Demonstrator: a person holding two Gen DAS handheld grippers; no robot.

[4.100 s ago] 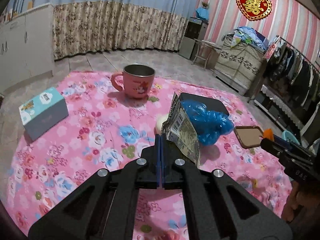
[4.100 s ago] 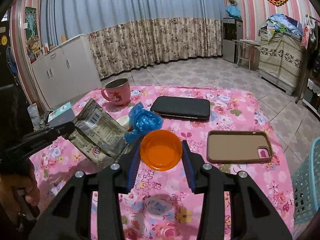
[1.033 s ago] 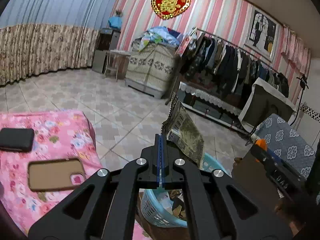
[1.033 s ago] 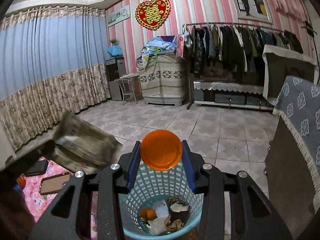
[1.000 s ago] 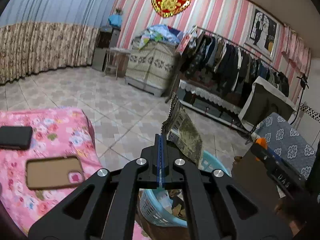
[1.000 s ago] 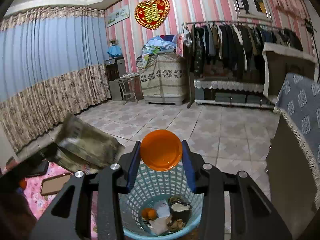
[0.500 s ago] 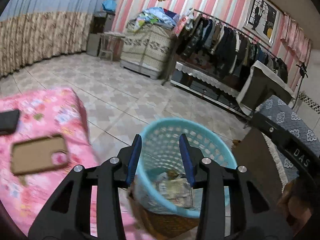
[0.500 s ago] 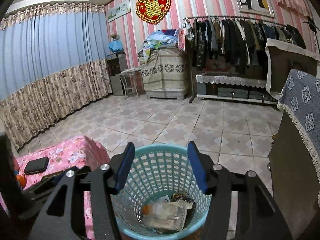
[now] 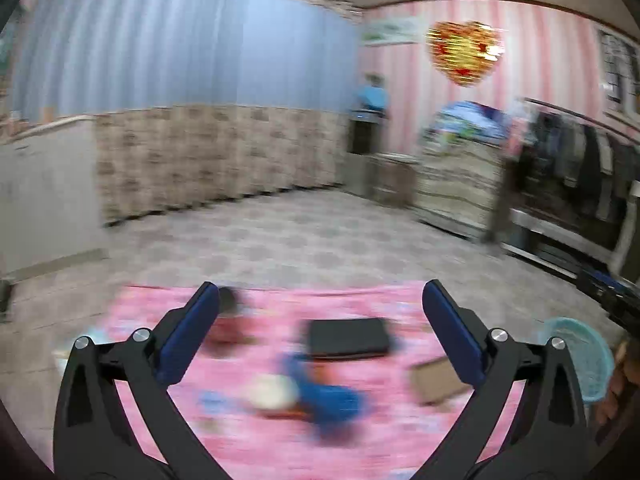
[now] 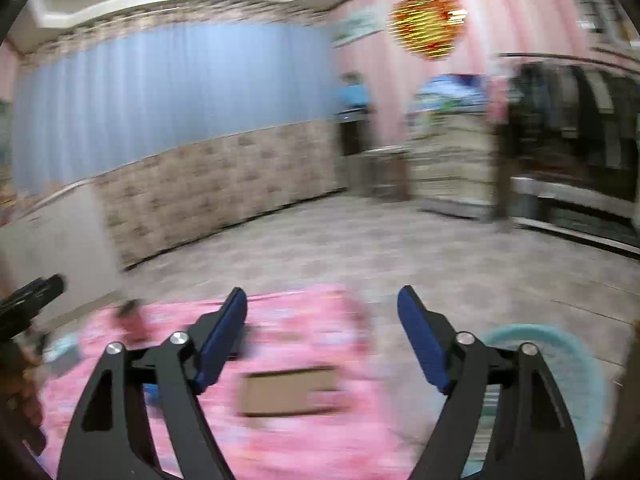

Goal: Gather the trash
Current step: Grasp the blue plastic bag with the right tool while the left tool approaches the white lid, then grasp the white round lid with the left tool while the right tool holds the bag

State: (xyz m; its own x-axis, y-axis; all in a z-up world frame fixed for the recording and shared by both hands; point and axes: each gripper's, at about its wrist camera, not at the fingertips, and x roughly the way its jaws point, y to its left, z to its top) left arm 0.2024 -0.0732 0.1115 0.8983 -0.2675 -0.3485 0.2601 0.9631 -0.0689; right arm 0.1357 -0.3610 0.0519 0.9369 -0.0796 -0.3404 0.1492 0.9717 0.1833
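Both views are blurred by fast motion. My left gripper (image 9: 320,312) faces the pink floral table (image 9: 360,440) with its jaws opening wide and nothing between them. A crumpled blue bag (image 9: 328,400) and a pale round piece (image 9: 270,394) lie on the cloth below it. My right gripper (image 10: 322,316) is also opening and empty, over the table's (image 10: 320,448) right end. The light blue trash basket (image 10: 576,380) stands on the floor at lower right in the right wrist view and shows as the same basket (image 9: 580,356) at the left wrist view's right edge.
A black case (image 9: 348,338), a tan phone case (image 9: 436,380) and a pink mug (image 9: 228,326) lie on the cloth. The phone case (image 10: 290,390) sits under my right gripper. Tiled floor, curtains, a cabinet and a clothes rack lie beyond.
The foil wrapper and the orange lid left the jaws and dropped into the basket. Both grippers opened and swung left from the basket back toward the pink table.
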